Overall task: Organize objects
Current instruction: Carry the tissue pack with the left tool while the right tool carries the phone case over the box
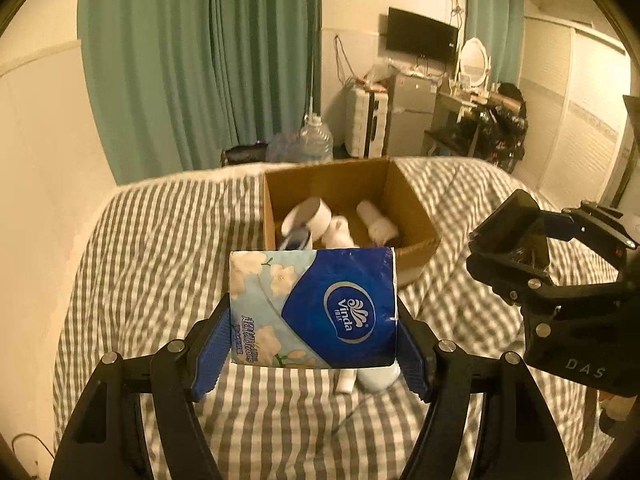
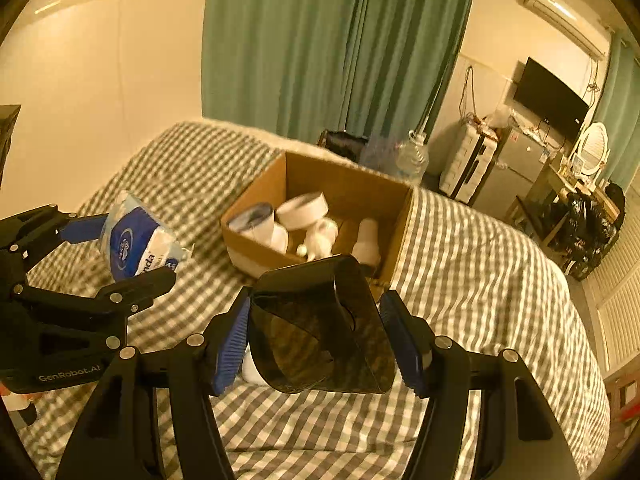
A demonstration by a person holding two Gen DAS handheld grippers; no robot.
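Note:
My left gripper [image 1: 314, 340] is shut on a blue and white Vinda tissue pack [image 1: 316, 308], held flat between the blue pads above the checked bed. The same pack [image 2: 136, 240] and left gripper [image 2: 120, 256] show at the left of the right wrist view. My right gripper [image 2: 318, 332] is shut on a dark, smoky see-through container [image 2: 320, 320]; the pads press on its sides. That container [image 1: 508, 232] and right gripper [image 1: 532, 248] appear at the right of the left wrist view. Just beyond both stands an open cardboard box [image 1: 416, 204] holding white rolls and bottles.
The grey checked bed cover [image 1: 160, 260] spreads all around the box [image 2: 256, 256]. Small white items [image 1: 376, 376] lie on the bed under the tissue pack. Past the bed are water jugs [image 1: 316, 140], green curtains, a small fridge [image 1: 412, 116] and a cluttered dresser.

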